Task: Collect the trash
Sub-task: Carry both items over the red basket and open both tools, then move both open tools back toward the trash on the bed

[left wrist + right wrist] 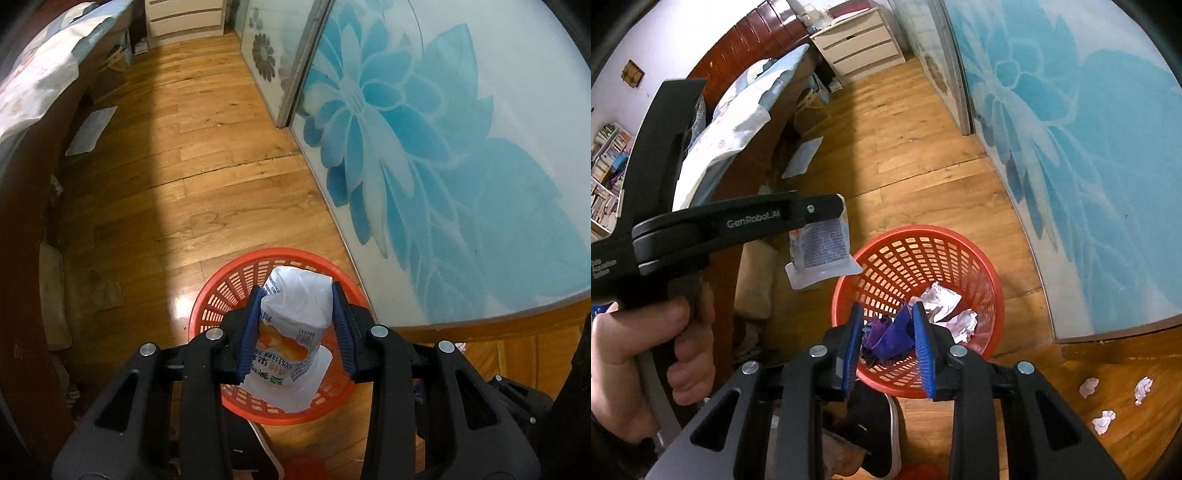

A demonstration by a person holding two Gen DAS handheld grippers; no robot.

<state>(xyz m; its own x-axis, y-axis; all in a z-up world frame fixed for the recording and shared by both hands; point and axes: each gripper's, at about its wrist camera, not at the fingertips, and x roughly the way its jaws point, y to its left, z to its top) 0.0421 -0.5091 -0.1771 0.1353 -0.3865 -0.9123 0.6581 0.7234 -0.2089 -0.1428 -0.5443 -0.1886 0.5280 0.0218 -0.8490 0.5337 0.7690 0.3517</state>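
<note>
My left gripper (297, 321) is shut on a white plastic food wrapper (295, 332) with orange print and holds it above the red mesh basket (236, 291). In the right wrist view the left gripper (823, 214) hangs that wrapper (822, 247) just left of the basket's rim (923, 236). My right gripper (886, 343) is open and empty above the basket's near side. Inside the basket lie a purple wrapper (890, 336) and crumpled white paper (945, 310).
Three crumpled paper balls (1104, 421) lie on the wooden floor at the right. A bed (738, 122) runs along the left, a frosted glass door with blue flowers (1089, 147) along the right. A white sheet (803, 157) lies by the bed. My shoe (871, 424) is below the basket.
</note>
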